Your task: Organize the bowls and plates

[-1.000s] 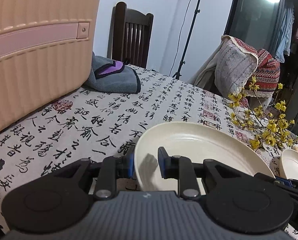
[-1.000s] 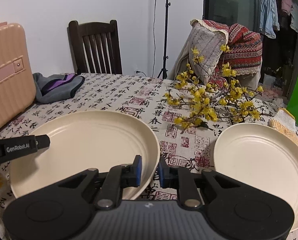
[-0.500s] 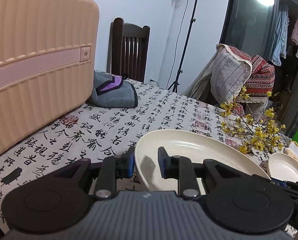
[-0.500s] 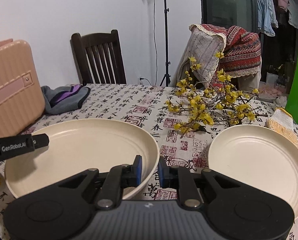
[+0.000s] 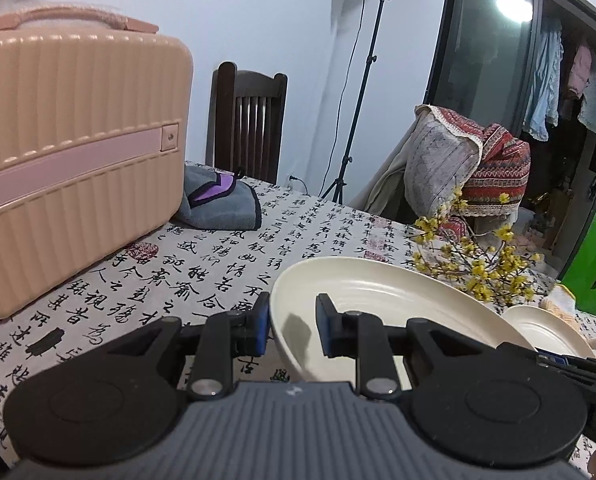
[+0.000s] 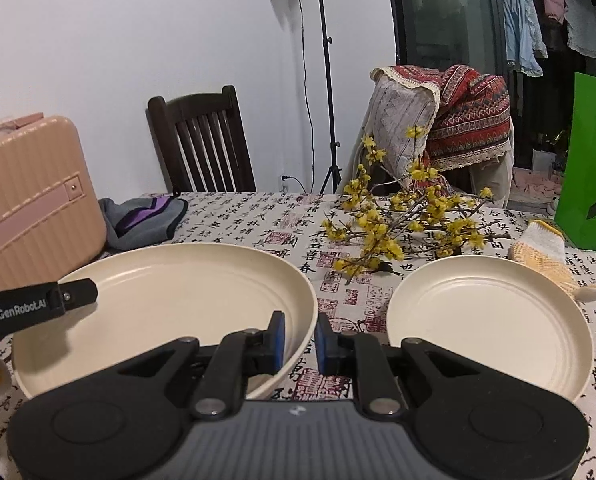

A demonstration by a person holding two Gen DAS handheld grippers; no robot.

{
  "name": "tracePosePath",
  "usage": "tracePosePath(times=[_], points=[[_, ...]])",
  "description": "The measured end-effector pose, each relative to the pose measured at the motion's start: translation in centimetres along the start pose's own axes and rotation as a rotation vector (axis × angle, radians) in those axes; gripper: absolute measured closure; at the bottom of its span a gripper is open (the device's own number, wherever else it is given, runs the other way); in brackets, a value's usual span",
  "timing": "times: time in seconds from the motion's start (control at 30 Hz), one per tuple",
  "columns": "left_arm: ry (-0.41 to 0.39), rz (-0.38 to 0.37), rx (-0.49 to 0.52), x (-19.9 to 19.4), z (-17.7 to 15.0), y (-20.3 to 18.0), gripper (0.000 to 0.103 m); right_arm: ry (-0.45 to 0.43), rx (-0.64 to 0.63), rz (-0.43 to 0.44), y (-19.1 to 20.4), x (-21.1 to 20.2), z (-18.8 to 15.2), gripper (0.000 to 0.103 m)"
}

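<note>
Plates first: the large cream plate (image 6: 170, 304) hangs above the tablecloth (image 6: 258, 220), pinched on opposite rims by both tools. At its 9 o'clock the left gripper (image 5: 290, 326) is clamped over the edge; at 3 o'clock the right gripper (image 6: 300, 342) does likewise. It looks stiff, light and smooth, perhaps melamine, so rim grips could slip if tilted. A second plate (image 6: 486, 320) rests at the right gripper's 2 o'clock, beside yellow blossoms (image 6: 398, 216). Its near edge is cut off; no bowls show.
</note>
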State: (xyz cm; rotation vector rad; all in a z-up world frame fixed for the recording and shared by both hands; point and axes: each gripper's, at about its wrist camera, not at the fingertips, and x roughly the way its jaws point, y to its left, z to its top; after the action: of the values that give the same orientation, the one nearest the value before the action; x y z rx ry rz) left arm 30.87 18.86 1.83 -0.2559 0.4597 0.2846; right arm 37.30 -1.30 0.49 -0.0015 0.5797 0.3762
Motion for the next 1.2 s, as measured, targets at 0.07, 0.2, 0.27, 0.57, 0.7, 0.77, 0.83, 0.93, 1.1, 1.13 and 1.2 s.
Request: tracePosePath(times=[0.07, 0.2, 0.27, 0.57, 0.7, 0.77, 0.83, 0.93, 1.1, 1.13, 1.2], points=[[-0.007, 0.000, 0.001, -0.6, -0.1, -0.1, 0.079, -0.008, 0.001, 0.002, -0.1, -0.7, -0.1, 0.088], [-0.016, -0.006, -0.001, -1.9, -0.3, -0.2, 0.079, -0.023, 0.002, 0.006, -0.3, -2.0, -0.3, 0.088], [-0.021, -0.008, 0.000, -2.5, -0.4, -0.3, 0.079, -0.030, 0.004, 0.009, -0.3, -2.6, -0.4, 0.088], [-0.035, -0.021, 0.000, -4.8, -1.0, -0.9, 0.079, -0.061, 0.013, 0.012, -0.8, -5.1, -0.8, 0.088], [-0.041, -0.026, 0.000, -5.5, -1.2, -1.1, 0.079, -0.072, 0.016, 0.011, -1.0, -6.1, -1.0, 0.088], [-0.044, -0.027, -0.001, -6.0, -1.3, -1.2, 0.079, -0.077, 0.019, 0.010, -1.1, -6.6, -1.1, 0.088], [-0.045, -0.029, -0.002, -6.4, -1.4, -1.3, 0.079, -0.081, 0.022, 0.010, -1.2, -7.0, -1.2, 0.088], [-0.049, -0.030, -0.002, -6.9, -1.5, -1.4, 0.079, -0.085, 0.026, 0.009, -1.3, -7.6, -1.4, 0.088], [-0.056, -0.034, -0.006, -7.9, -1.7, -1.5, 0.079, -0.093, 0.028, 0.007, -1.4, -8.4, -1.5, 0.088], [-0.057, -0.034, -0.006, -8.1, -1.7, -1.6, 0.079, -0.095, 0.028, 0.006, -1.4, -8.5, -1.6, 0.088], [-0.058, -0.035, -0.008, -8.3, -1.7, -1.6, 0.079, -0.098, 0.028, 0.006, -1.4, -8.9, -1.7, 0.088]])
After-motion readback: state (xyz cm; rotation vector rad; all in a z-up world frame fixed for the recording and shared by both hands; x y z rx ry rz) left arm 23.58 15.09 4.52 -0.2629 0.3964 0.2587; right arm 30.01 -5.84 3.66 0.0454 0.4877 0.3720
